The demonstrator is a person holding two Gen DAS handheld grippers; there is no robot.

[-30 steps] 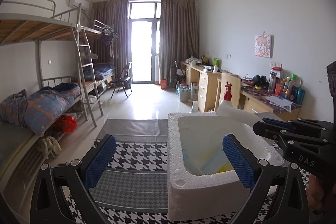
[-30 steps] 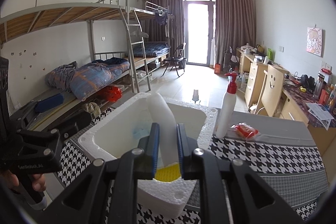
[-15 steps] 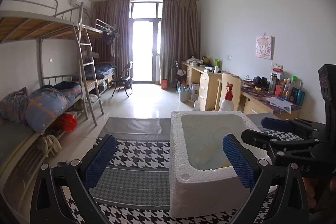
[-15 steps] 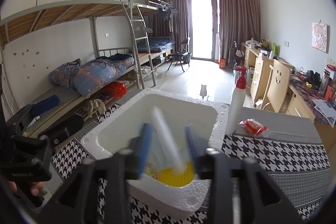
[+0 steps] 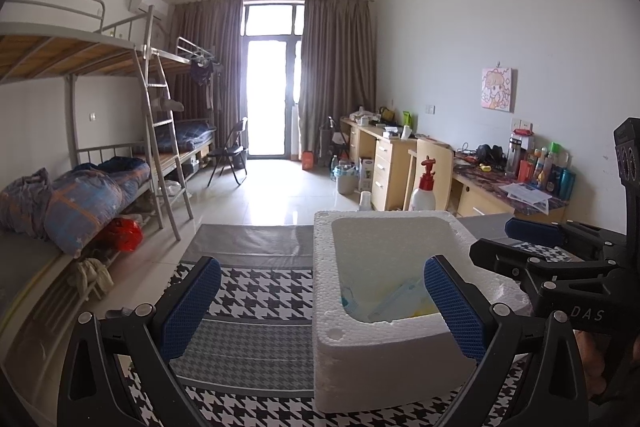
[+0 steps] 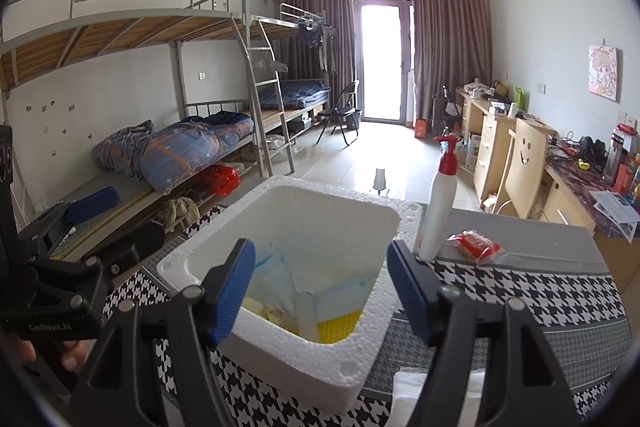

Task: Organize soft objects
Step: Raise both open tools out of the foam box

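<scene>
- Since the earlier frames, the right gripper (image 6: pixel 320 291) has let go of the white foam piece (image 6: pixel 307 315) it was pinching; that piece now lies in the foam box (image 6: pixel 280 351).
- Right gripper: fingers spread wide, nothing between them, held above the box's near rim.
- Left gripper (image 5: pixel 320 311): fingers spread wide and empty; the right finger (image 5: pixel 454 307) overlaps the box's near corner (image 5: pixel 380 347), the left finger is over the checked cloth (image 5: pixel 256 291).
- Beyond the right gripper's right finger: a white pump bottle (image 6: pixel 438 211) with a red top stands just beside the box; a red packet (image 6: pixel 474 245) lies near the bottle's base.
- A white foam slab (image 6: pixel 432 395) lies at the lower edge, under the right finger.
- Box contents, between the right gripper's fingers: the white foam piece, a yellow sponge (image 6: pixel 340 325), pale blue packets (image 6: pixel 340 293). All rest loosely on the box floor; further detail cannot be resolved.
</scene>
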